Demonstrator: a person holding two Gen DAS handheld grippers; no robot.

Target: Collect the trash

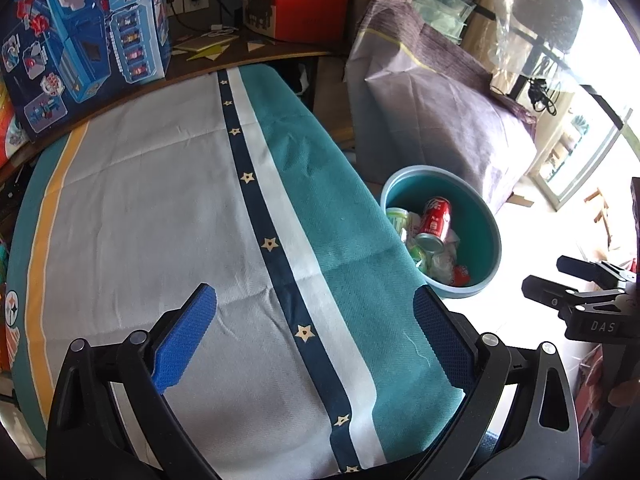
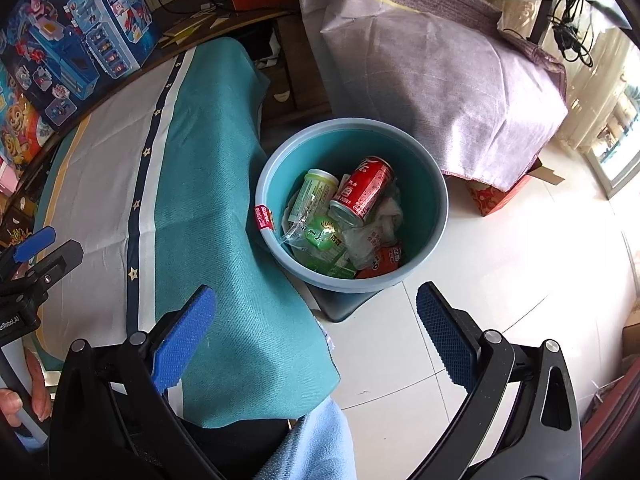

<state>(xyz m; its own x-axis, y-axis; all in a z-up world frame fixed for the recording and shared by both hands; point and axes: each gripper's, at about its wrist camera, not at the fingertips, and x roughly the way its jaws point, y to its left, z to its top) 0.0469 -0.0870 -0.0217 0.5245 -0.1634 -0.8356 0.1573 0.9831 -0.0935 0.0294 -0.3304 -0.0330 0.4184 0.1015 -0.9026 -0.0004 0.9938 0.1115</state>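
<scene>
Apparently the collecting is done: the red cola can (image 2: pixel 362 191), green bottle (image 2: pixel 313 193) and wrappers lie in the teal basin (image 2: pixel 434 208) at frame centre, so both the left gripper (image 1: pixel 314 336) and right gripper (image 2: pixel 316 336) hang wide, empty, over the tablecloth (image 1: pixel 152 208).

"DAS" reads in white on the black clamp mount (image 1: pixel 600 326) at right; print on the red can (image 2: pixel 362 190) stays illegible.
</scene>
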